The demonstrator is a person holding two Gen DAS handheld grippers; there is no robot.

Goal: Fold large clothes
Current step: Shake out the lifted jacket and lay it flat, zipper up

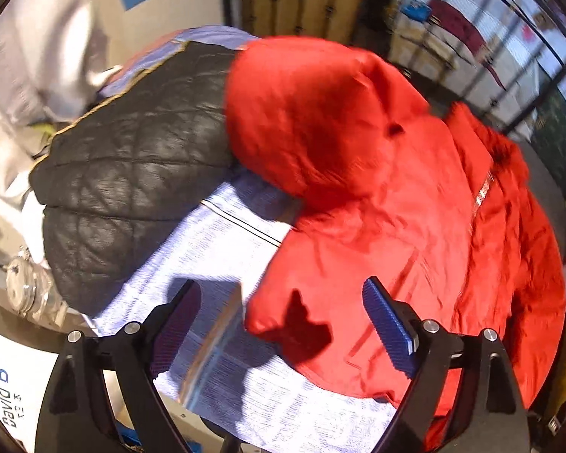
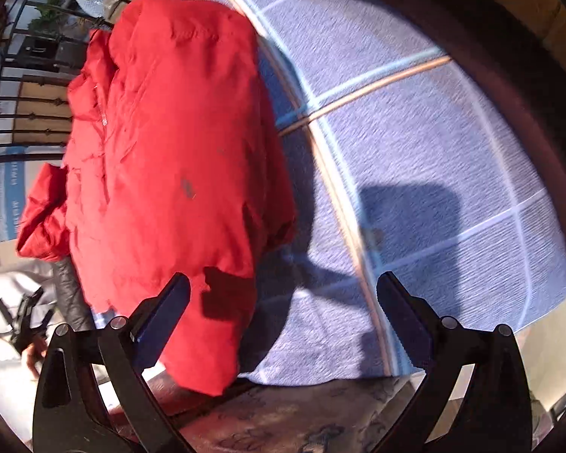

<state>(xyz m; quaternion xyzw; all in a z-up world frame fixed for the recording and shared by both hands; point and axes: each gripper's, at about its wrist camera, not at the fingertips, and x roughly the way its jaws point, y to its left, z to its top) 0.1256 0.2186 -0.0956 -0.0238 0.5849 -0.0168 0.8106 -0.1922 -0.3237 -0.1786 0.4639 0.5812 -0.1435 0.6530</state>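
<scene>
garment: red padded jacket (image 1: 377, 196) lies spread on the desk, on a pale blue checked cloth (image 2: 415, 158); hood end rests against a black quilted coat (image 1: 132, 173) at the far side in the left wrist view.
sleeve: one red sleeve (image 1: 283, 309) lies flat over the cloth, its cuff just in front of the left tongs; judged a likely first thing to fold inward.
hem corner: in the right wrist view a lower red corner (image 2: 207, 347) hangs over the near edge of the cloth, likely because the jacket is laid close to the person for reach.
left tongs (image 1: 283, 324): jaws wide apart, nothing between the pads; sleeve cuff sits below the gap, contact not clear.
right tongs (image 2: 283, 324): jaws fully apart, empty; left pad over red fabric, right pad over bare cloth, so the gap straddles the jacket's side edge.
pose: both tongs point steeply down at the garment, consistent with lining up for a pinch.
stage: judged early; no fold visible yet.
risk: slick, puffy shell may slip from a shallow bite.
blur: both views smeared; fine detail unreliable.
</scene>
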